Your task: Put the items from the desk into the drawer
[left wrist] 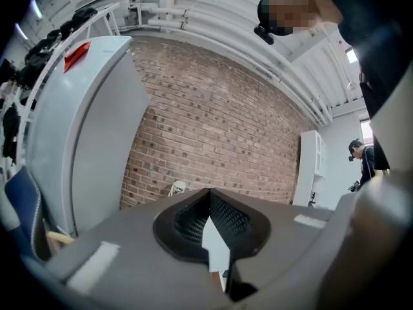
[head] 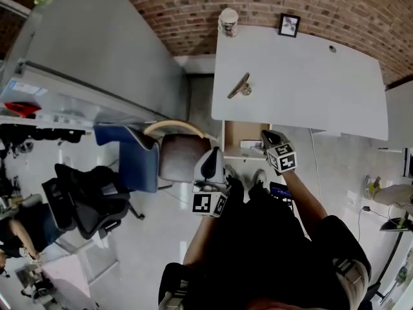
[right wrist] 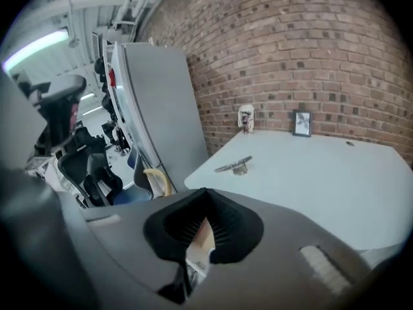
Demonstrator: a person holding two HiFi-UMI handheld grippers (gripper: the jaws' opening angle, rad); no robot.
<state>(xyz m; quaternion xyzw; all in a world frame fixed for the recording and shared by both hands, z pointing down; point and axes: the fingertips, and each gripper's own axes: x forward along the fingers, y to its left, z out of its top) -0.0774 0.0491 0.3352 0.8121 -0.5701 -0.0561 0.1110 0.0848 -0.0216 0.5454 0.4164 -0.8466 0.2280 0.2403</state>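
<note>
A white desk (head: 303, 76) stands against the brick wall. On it are a patterned jar (head: 228, 22), a small picture frame (head: 288, 24) and a metal clip (head: 240, 86). Below the desk's front edge an open wooden drawer (head: 233, 133) shows a pale item inside. My right gripper (head: 266, 135) is over the drawer's right side, shut and empty. My left gripper (head: 213, 152) hangs just left of the drawer, shut and empty. The right gripper view has that gripper (right wrist: 205, 191) before the clip (right wrist: 236, 166), jar (right wrist: 245, 118) and frame (right wrist: 301, 123). Past my left gripper (left wrist: 208, 192) only the jar (left wrist: 177, 188) shows.
A tall grey cabinet (head: 97, 44) flanks the desk on the left. A chair with a curved wooden back (head: 184, 150), a blue chair (head: 129, 154) and a black office chair (head: 90, 196) crowd the floor to the left. A person (left wrist: 362, 160) stands far right.
</note>
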